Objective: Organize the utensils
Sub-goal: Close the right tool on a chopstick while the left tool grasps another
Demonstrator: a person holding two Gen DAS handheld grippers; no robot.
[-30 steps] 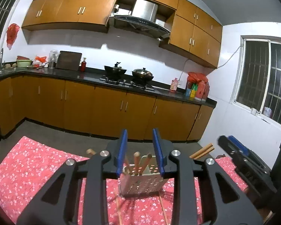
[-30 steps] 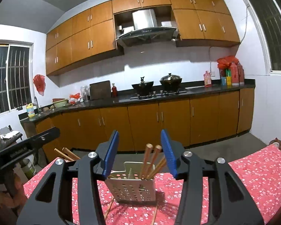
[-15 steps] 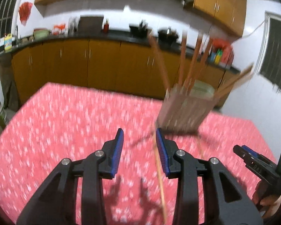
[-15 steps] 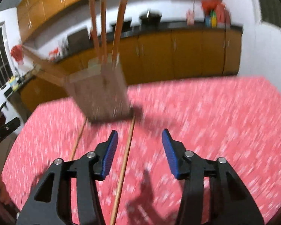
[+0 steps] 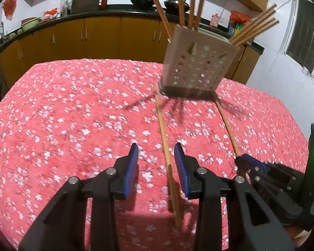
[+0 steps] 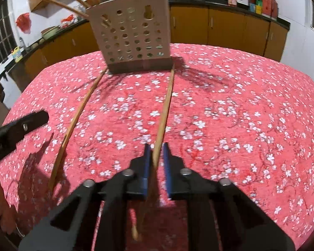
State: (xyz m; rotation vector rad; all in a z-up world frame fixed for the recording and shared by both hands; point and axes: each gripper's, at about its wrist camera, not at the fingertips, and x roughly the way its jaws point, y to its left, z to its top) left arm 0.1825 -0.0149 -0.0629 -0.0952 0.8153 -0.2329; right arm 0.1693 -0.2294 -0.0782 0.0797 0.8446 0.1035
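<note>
A white perforated utensil holder (image 5: 196, 60) (image 6: 134, 39) stands on the red floral tablecloth, with several wooden chopsticks standing in it. Two loose chopsticks lie on the cloth in front of it. My left gripper (image 5: 156, 159) is open, its jaws either side of the left chopstick (image 5: 164, 138), which also shows in the right wrist view (image 6: 73, 123). My right gripper (image 6: 156, 156) has narrowed around the right chopstick (image 6: 163, 115) (image 5: 227, 123); the blue pads sit close beside it, with small gaps showing. The right gripper also shows in the left wrist view (image 5: 243, 160).
The tablecloth (image 5: 73, 115) covers the whole table; its far edge runs just behind the holder. Orange kitchen cabinets (image 5: 83, 35) and a dark counter with pots stand beyond. The left gripper's arm (image 6: 16, 127) is at the left edge of the right wrist view.
Both grippers have dropped from level with the holder down to the tablecloth. Each now straddles a loose chopstick. The right jaws have narrowed a lot; the left stay open.
</note>
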